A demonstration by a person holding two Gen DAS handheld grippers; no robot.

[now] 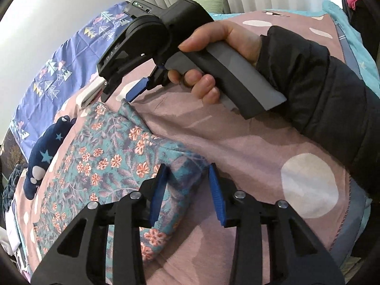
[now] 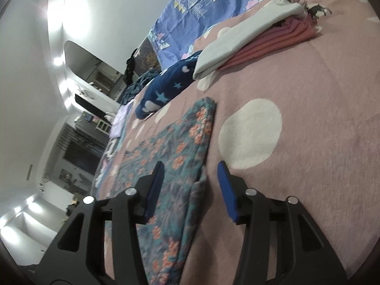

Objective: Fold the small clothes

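A: Why was the floral garment (image 1: 99, 156) bunched at lower centre of the left wrist view?

B: The left gripper (image 1: 187, 190) straddled a raised fold of it on the pink spotted bedspread (image 1: 249, 142), probably to pinch it; whether the pads pressed the cloth I couldn't tell.

A: And the right gripper (image 2: 190, 187)?

B: Its fingers stood apart, gripping nothing, over the garment's edge.

A: Any containers?

B: None. Only a folded stack (image 2: 249, 42) at upper right.

Floral garment (image 1: 104, 156): we see thin, matt printed cloth.
Bedspread (image 2: 308, 123): we note soft, fuzzy pink fabric.
Left gripper (image 1: 187, 190): matt black plastic, ribbed blue pads.
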